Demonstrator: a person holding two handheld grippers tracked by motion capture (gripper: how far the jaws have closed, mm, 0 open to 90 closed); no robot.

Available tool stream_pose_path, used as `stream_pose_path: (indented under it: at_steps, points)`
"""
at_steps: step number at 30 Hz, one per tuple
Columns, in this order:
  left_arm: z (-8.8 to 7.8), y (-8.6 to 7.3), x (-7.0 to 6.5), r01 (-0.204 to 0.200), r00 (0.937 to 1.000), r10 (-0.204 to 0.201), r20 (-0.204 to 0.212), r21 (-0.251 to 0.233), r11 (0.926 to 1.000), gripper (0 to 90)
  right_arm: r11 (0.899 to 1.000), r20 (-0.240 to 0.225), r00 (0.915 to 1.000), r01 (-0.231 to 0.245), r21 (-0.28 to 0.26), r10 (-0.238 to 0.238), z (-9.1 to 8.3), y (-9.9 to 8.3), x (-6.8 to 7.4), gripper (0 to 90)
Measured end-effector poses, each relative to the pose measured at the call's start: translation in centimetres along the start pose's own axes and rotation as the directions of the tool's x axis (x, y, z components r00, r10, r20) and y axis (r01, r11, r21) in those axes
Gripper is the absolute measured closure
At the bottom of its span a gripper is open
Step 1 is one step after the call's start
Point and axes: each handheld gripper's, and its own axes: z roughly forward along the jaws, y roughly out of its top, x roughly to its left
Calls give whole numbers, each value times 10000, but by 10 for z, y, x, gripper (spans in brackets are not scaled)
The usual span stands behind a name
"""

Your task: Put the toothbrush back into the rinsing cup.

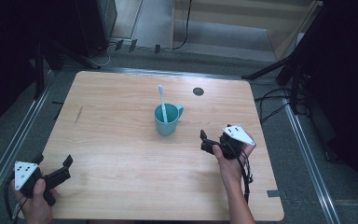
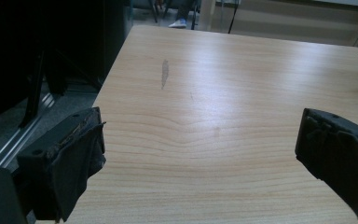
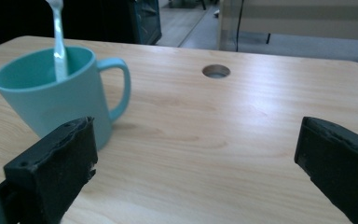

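We hold the right gripper (image 1: 204,141) low over the pale wooden table (image 1: 121,140), its black jaws spread wide with nothing between them, and the left gripper (image 1: 68,164) gapes just as wide near the table's near left corner. Just ahead and left of the right gripper stands a teal ceramic mug (image 3: 51,95), handle toward the round cable hole (image 3: 216,71) beyond, with a white plastic toothbrush (image 3: 58,42) leaning upright inside it.

Right gripper (image 3: 196,158) hovering over bare tabletop (image 3: 223,154), its two black fingers (image 3: 56,163) standing wide apart with nothing between them, a teal mug (image 3: 56,100) sitting just beyond the left-hand one, white toothbrush (image 3: 58,39) leaning inside, round hole (image 3: 216,71) lying farther back.
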Motion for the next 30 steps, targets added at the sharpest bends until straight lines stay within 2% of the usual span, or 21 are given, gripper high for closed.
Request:
stream_pose_path:
  at_steps: [8,14,30]
  points:
    - [0,0,-1,-49,10000,49,-12,2,10000,14,9999,422,9991,-27,153,20,-21,-19,-23,0]
    - [0,0,-1,-89,10000,89,-37,-7,10000,14,9995,705,9971,-290,151,279,-36,-33,-40,0]
    - [0,0,-3,-181,9998,181,-69,-4,9998,14,9965,1387,9886,-660,516,583,-65,-73,-75,0]
